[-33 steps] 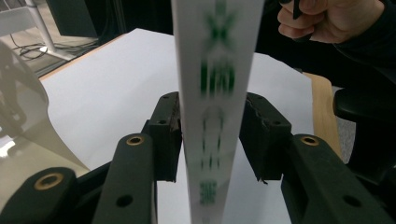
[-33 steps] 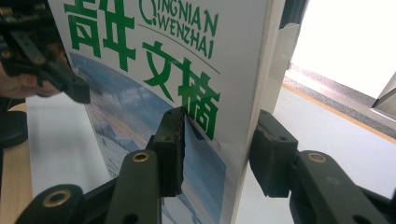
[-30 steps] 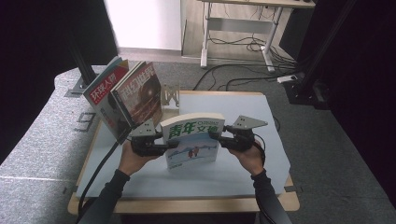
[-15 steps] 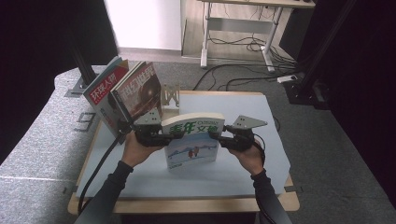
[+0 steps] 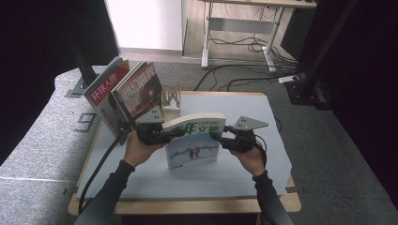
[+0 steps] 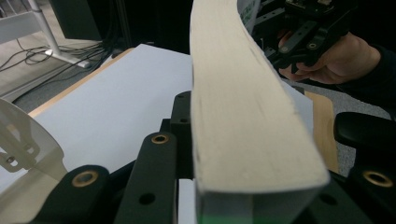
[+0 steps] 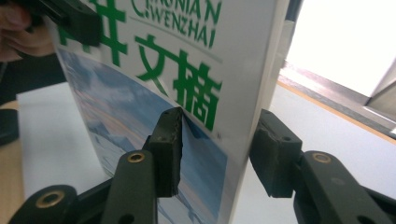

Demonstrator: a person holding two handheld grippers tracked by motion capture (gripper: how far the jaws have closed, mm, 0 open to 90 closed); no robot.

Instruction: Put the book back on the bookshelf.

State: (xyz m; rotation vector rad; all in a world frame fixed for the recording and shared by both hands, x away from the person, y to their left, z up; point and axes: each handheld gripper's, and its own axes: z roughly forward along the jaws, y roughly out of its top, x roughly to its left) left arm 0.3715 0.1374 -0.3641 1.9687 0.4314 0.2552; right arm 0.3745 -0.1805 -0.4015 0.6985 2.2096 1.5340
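Between the black fingers (image 7: 169, 140), the book (image 5: 193, 143) shows green lettering on white above a blue snowy scene.

Both forearms are extended forward over the worktop (image 5: 244, 183), converging on the upright book (image 5: 193, 140) as landmark. The left hand-held gripper (image 5: 162, 135) is held level at the book's left edge; its jaws have just been closing, clamped across the page block. The right hand-held gripper (image 5: 224, 139) is held level at the right edge, jaws clamped on cover and back.
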